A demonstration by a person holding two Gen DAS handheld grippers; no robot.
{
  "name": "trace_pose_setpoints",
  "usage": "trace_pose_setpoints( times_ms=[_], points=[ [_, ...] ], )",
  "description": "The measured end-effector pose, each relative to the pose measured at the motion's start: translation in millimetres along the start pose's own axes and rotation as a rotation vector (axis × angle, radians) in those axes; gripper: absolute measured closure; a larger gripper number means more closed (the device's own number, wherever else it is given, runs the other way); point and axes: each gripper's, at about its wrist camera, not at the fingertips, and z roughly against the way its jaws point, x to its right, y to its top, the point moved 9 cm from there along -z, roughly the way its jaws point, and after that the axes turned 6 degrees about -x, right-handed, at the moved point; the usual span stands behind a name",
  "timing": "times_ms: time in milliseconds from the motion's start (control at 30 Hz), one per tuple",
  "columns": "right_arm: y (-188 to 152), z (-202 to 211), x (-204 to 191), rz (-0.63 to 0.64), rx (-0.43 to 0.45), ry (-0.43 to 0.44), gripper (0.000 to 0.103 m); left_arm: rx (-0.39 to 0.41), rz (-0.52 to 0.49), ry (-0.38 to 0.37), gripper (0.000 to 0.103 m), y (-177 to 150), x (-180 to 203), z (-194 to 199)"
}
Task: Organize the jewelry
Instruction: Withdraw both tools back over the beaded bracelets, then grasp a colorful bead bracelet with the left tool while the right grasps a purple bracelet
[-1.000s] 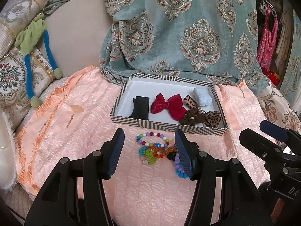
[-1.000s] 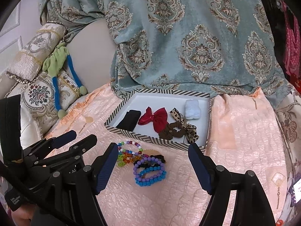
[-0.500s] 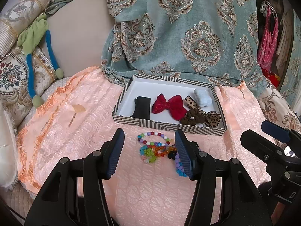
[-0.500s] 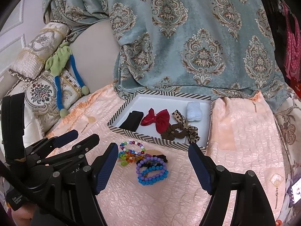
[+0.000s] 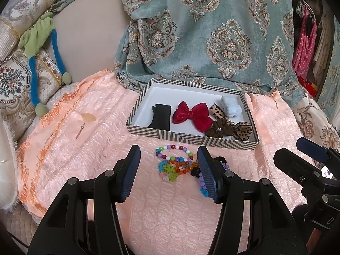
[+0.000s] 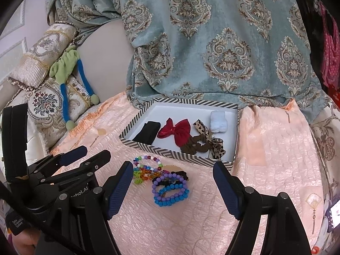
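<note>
A pile of beaded bracelets (image 5: 174, 163) lies on the pink quilt in front of a striped box (image 5: 191, 137). It also shows in the right wrist view (image 6: 163, 178), with purple and blue bracelets (image 6: 171, 191) nearest. The box (image 6: 178, 155) holds a black pouch (image 5: 160, 116), a red bow (image 5: 192, 114), a brown scrunchie (image 5: 218, 128), a leopard bow (image 5: 242, 131) and a pale blue scrunchie (image 5: 230, 106). My left gripper (image 5: 170, 176) is open and empty, hovering just before the pile. My right gripper (image 6: 174, 191) is open and empty, above the bracelets.
A teal patterned cloth (image 5: 212, 31) hangs behind the box. Embroidered cushions (image 5: 12, 80) and a green-blue stuffed toy (image 5: 36, 42) lie at the left. The pink quilt (image 5: 85, 140) spreads to both sides. Clothes (image 5: 303, 42) hang at the far right.
Both grippers have drifted slightly; the box and bracelets sit a little higher and more to the right in view. Nothing was taken hold of.
</note>
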Motion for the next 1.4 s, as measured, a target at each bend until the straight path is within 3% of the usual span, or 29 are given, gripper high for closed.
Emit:
trace_pose_setpoints(
  times_ms=[867, 1200, 1233, 1333, 1400],
  points=[
    [-9, -23, 10, -0.022, -0.055, 0.003, 0.028, -0.057, 0.011, -0.002, 0.048, -6, -4, -26],
    [-36, -60, 30, -0.033, -0.15, 0.026, 0.028, -0.183, 0.134, -0.107, 0.047, -15, -48, -56],
    [-39, -65, 31, -0.03, -0.16, 0.027, 0.029, -0.195, 0.143, -0.115, 0.046, -17, -51, -59],
    [-45, -81, 32, -0.04, -0.186, 0.056, 0.044, -0.233, 0.172, -0.145, 0.039, -20, -56, -72],
    [-48, -92, 31, -0.037, -0.205, 0.072, 0.047, -0.249, 0.174, -0.157, 0.037, -22, -56, -78]
  ],
)
